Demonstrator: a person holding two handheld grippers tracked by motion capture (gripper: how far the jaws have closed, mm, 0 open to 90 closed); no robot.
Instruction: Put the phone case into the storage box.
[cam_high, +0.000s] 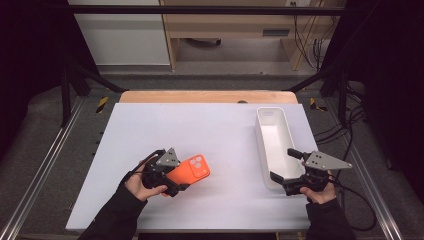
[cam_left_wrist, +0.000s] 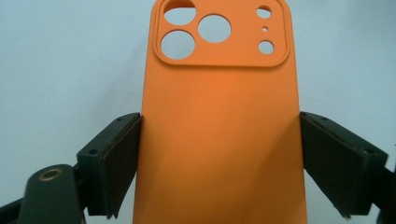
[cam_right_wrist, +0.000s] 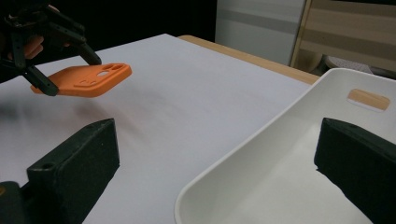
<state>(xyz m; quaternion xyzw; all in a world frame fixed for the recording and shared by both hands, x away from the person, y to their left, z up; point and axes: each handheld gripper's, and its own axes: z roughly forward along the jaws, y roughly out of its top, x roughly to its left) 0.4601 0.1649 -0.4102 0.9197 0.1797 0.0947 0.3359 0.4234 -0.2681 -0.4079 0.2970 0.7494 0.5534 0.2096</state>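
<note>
An orange phone case (cam_high: 194, 169) with camera cutouts hangs just above the white tabletop at the front left. My left gripper (cam_high: 180, 174) is shut on it, its pads pressing the case's two long edges (cam_left_wrist: 219, 140). In the right gripper view the case (cam_right_wrist: 86, 79) is level and clear of the surface, held by the left gripper (cam_right_wrist: 72, 75). My right gripper (cam_high: 282, 163) is open at the near end of a long white bin (cam_high: 259, 134). One jaw is outside the bin's rim (cam_right_wrist: 261, 135) and the other is inside, with nothing held between them.
The white board (cam_high: 210, 125) covers most of the table, with a wooden edge (cam_high: 207, 96) at the back. Metal frame rails run along both sides. Cables hang at the right, beyond the bin.
</note>
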